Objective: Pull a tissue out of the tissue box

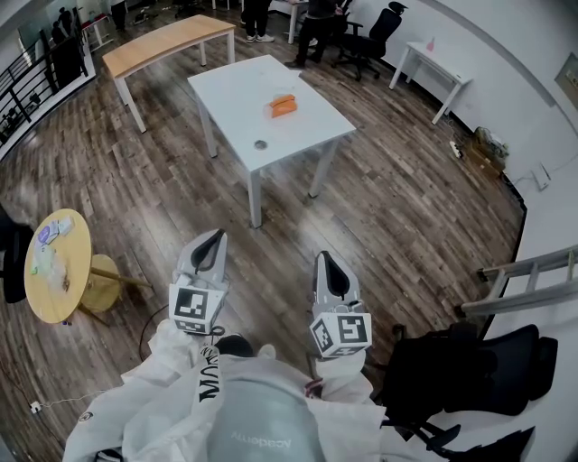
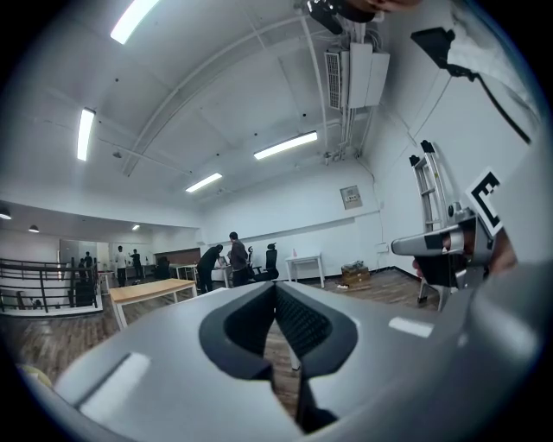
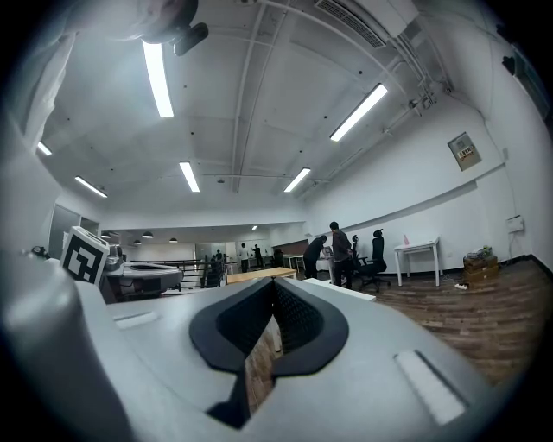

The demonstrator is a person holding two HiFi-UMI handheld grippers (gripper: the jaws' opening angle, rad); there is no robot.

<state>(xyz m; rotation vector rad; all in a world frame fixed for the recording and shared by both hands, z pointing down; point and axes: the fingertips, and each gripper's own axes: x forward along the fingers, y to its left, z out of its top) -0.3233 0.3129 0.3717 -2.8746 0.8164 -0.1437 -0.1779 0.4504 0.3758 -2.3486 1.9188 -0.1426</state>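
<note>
An orange tissue box (image 1: 283,106) lies on the white table (image 1: 237,90), far ahead of me across the wood floor. My left gripper (image 1: 215,237) and right gripper (image 1: 323,260) are held side by side close to my body, pointing level toward that table. Both are shut with nothing between the jaws and stand well short of the box. In the left gripper view the left gripper (image 2: 275,289) has its tips meeting, and the right gripper view shows the same for the right gripper (image 3: 273,287). The box is hidden behind the jaws in both gripper views.
A small round object (image 1: 260,144) lies on the white table near its front edge. A wooden table (image 1: 167,41) stands behind it. At my left is a round yellow side table (image 1: 59,262); at my right, black bags (image 1: 470,370) and a ladder (image 1: 533,271). People stand at the far end (image 1: 316,23).
</note>
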